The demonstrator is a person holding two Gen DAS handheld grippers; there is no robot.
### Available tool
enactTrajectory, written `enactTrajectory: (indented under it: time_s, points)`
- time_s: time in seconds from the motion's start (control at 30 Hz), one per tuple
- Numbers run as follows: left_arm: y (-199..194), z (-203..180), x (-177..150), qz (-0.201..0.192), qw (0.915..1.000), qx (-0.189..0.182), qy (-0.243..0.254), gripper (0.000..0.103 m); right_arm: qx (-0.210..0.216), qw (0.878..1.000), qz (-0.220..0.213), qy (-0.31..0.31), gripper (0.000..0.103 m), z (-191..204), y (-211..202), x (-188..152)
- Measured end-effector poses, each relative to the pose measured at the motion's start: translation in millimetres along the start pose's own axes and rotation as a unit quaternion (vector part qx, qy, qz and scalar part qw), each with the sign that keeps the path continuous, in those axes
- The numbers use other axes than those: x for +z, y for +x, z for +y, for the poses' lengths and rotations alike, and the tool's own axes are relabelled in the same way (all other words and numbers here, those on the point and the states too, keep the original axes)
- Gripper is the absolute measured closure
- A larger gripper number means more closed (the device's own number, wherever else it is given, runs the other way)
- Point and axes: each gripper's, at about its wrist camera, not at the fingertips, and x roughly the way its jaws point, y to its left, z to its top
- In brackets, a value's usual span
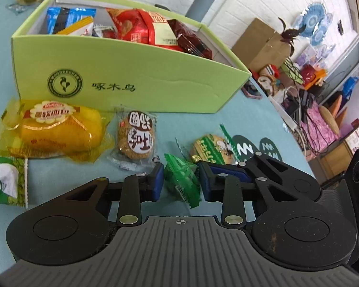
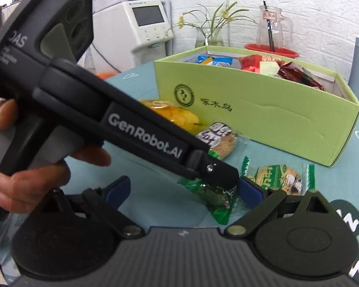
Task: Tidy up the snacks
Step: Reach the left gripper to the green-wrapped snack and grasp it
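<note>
Slippage threatens: left gripper (image 1: 182, 181), lower centre, pinches the crinkly green plastic snack packet (image 1: 183, 183) by loose wrapper; right gripper (image 2: 183, 191) gapes empty.

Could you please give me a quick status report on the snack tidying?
Left gripper shut on small green-wrapped snack. Right gripper open, empty. Light green cardboard box ahead, nothing blocking.

The left gripper (image 1: 181, 183) is matte black with blue pads (image 1: 156, 184), silver pivot screws and a ribbed grey base behind. White "GenRobot.AI" lettering runs along its side; the right gripper (image 2: 184, 190) matches.
</note>
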Motion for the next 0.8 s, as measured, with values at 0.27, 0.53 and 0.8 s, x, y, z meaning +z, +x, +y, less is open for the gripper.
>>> enactTrajectory:
  time_s: [0.27, 0.53, 0.8]
  points:
    - [-40, 0, -58, 0.001, 0.9996, 0.006, -0.026, 0.090, 0.015, 1.000, -0.002, 0.002, 0.007, 45, -38, -29]
    - [-87, 5, -106, -0.034, 0.9976, 0.034, -0.049, 0.075, -0.023, 0.999, -0.031, 0.021, 0.007, 75, -76, -54]
    - [-101, 10, -103, -0.058, 0.9951, 0.056, -0.059, 0.069, 0.006, 0.999, 0.004, 0.043, 0.007, 54, -47, -40]
